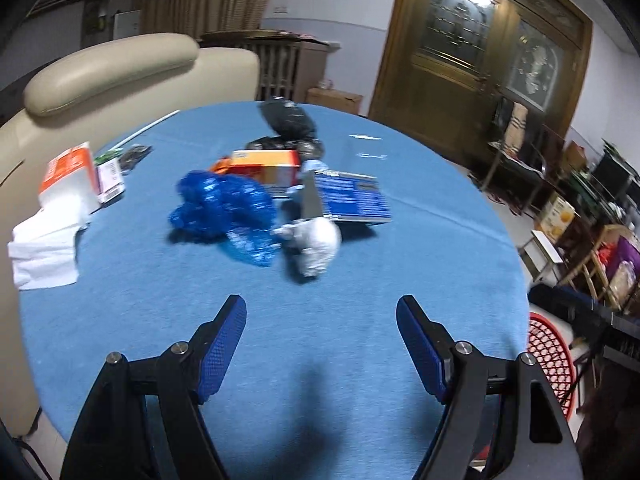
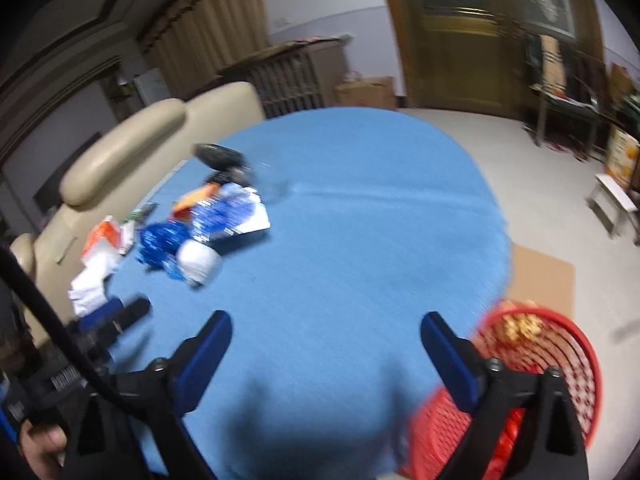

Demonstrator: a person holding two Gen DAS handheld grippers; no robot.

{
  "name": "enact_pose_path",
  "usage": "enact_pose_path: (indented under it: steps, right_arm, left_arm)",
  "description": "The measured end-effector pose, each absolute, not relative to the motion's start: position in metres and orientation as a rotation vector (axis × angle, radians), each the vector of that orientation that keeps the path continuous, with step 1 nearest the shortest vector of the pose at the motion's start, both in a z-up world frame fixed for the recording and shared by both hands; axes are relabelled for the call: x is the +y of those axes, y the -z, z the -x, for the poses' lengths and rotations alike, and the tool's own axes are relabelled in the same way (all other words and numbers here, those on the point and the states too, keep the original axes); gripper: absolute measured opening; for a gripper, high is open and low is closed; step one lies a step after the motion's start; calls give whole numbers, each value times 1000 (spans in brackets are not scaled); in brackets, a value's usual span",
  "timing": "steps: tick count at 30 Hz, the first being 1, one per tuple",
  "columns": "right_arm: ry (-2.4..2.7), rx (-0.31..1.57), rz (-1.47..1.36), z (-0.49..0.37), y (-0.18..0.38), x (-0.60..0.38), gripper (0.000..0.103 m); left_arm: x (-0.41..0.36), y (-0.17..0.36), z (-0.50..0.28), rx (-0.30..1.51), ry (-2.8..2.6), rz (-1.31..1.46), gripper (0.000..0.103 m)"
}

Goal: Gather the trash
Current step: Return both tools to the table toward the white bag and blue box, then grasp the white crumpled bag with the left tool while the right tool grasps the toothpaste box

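Trash sits heaped near the middle of the round table under its blue cloth [image 1: 280, 340]: a crumpled blue plastic bag [image 1: 224, 216], a scrunched white paper ball [image 1: 318, 246] just beside it, a flat blue printed packet [image 1: 352, 200] behind that, an orange-and-white cardboard box [image 1: 264, 164] and a dark crinkled plastic bag [image 1: 290, 120] at the far side. Off toward the cream leather sofa [image 1: 108, 72] lies an orange-and-white tissue pack [image 1: 70, 176] with loose white tissue [image 1: 44, 248] spilling from it.

Left gripper [image 1: 320, 308] hovers above bare cloth short of the paper ball, its blue-padded fingers spread wide, nothing between them. Right gripper [image 2: 326, 324] hangs over the near part of the table, fingers likewise wide apart and empty; its view is blurred. Beside its right finger, off the table edge, stands a red mesh plastic basket [image 2: 560, 360] with some yellowish scraps inside. The left gripper [image 2: 120, 320] shows low in that view, near the tissue.
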State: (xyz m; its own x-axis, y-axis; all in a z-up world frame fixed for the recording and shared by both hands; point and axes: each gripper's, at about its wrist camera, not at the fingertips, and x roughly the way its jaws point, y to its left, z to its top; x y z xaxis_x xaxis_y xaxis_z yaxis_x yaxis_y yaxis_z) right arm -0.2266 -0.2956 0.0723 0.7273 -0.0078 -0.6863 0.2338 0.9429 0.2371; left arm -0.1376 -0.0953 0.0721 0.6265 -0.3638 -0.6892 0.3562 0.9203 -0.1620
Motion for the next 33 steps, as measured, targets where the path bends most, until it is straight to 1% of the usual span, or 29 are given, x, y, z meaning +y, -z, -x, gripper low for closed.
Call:
enact_pose_path:
  steps: [2, 5, 10, 14, 20, 27, 28, 29, 30, 33]
  right_arm:
    - [106, 753, -308, 208, -74, -288, 99]
    - [38, 773, -310, 170, -74, -276, 103]
    - [-45, 830, -318, 107, -66, -254, 103]
    - [-60, 860, -270, 65, -57, -237, 103]
    - [-36, 897, -223, 22, -42, -226, 103]
    - [-25, 959, -198, -7, -22, -224, 103]
    - [-35, 973, -199, -9, -18, -224, 102]
    - [-40, 978, -201, -9, -16, -224, 98]
    - [-43, 970, -207, -7, -16, -226, 92]
    - [-40, 940, -228, 7, -22, -235, 92]
  left_arm:
    - [-83, -69, 134, 797, 381, 22, 78]
    - [-66, -64, 129, 803, 344, 42, 78]
    - [-42, -55, 126, 823, 289, 65, 78]
    - [-33, -53, 123, 829, 270, 75, 78]
    - [-26, -53, 118, 830, 260, 84, 78]
    - [-30, -52, 113, 834, 270, 82, 78]
    - [-32, -52, 112, 833, 273, 79, 78]
    - [-33, -53, 112, 832, 275, 76, 78]
    - [-36, -54, 112, 828, 279, 70, 78]
    - [-47, -54, 107, 826, 297, 56, 78]
